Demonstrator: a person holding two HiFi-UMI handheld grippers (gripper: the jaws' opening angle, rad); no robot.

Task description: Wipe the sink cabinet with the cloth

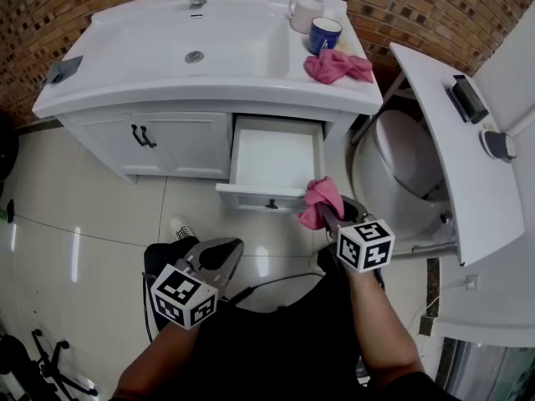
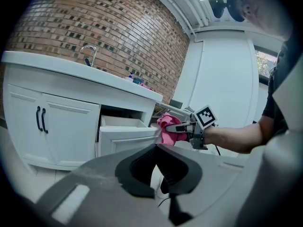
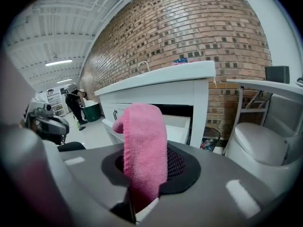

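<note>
Cloth [image 1: 318,197], pink, is clamped in the right gripper [image 1: 328,217] and drapes over its jaws. It is held just beside the right front corner of the open drawer [image 1: 266,197] of the sink cabinet [image 1: 180,144]; can't tell if it touches the drawer front. Left gripper [image 1: 219,256] hangs low and near, left of the right one, jaws together with nothing between them, well apart from the cabinet. Second pink cloth [image 1: 336,65] lies on the countertop at far right beside a blue cup [image 1: 324,33]. Toilet [image 1: 410,161] stands right of the cabinet. Step looks like the approach to wiping the drawer front, wiping likely just starting. Next move probably calls for pressing the cloth flat on the white front and sweeping across, with a tight grip so it doesn't slip, and minding that the drawer may slide under the push.
</note>
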